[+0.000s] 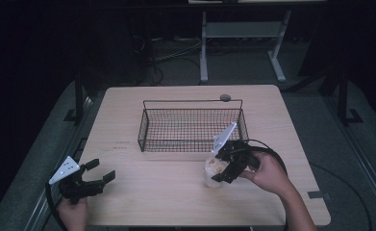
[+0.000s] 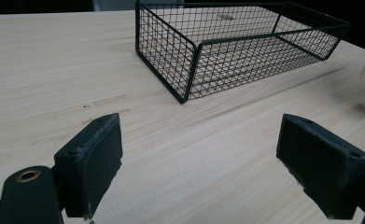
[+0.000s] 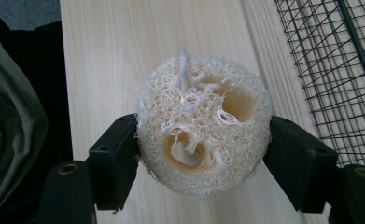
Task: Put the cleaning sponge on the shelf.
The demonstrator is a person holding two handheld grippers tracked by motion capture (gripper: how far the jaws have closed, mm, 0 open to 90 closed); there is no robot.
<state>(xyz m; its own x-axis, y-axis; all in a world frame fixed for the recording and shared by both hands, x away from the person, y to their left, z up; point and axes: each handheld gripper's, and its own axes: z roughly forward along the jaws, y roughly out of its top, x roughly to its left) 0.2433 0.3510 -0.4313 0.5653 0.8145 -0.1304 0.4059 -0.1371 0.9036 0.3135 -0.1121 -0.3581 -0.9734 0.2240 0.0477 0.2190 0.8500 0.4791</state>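
A round pale loofah sponge [image 3: 203,126] with two holes in its face sits between the black pads of my right gripper [image 3: 203,150], which is shut on it from both sides. In the high view the right gripper [image 1: 218,166] holds the loofah [image 1: 215,169] just above the table, in front of the right end of the black wire basket [image 1: 193,101]. My left gripper [image 1: 102,170] rests near the table's front left corner, open, with nothing between its fingers. In the left gripper view its jaws stand wide apart over bare wood, with the left gripper [image 2: 199,154] facing the basket [image 2: 189,46].
The wooden table [image 1: 176,202] has bare room in front of the basket and at both sides. The basket's mesh [image 3: 339,70] looks empty. A small dark round disc [image 1: 225,97] lies behind the basket. A metal stand [image 1: 203,48] and cables are on the floor beyond.
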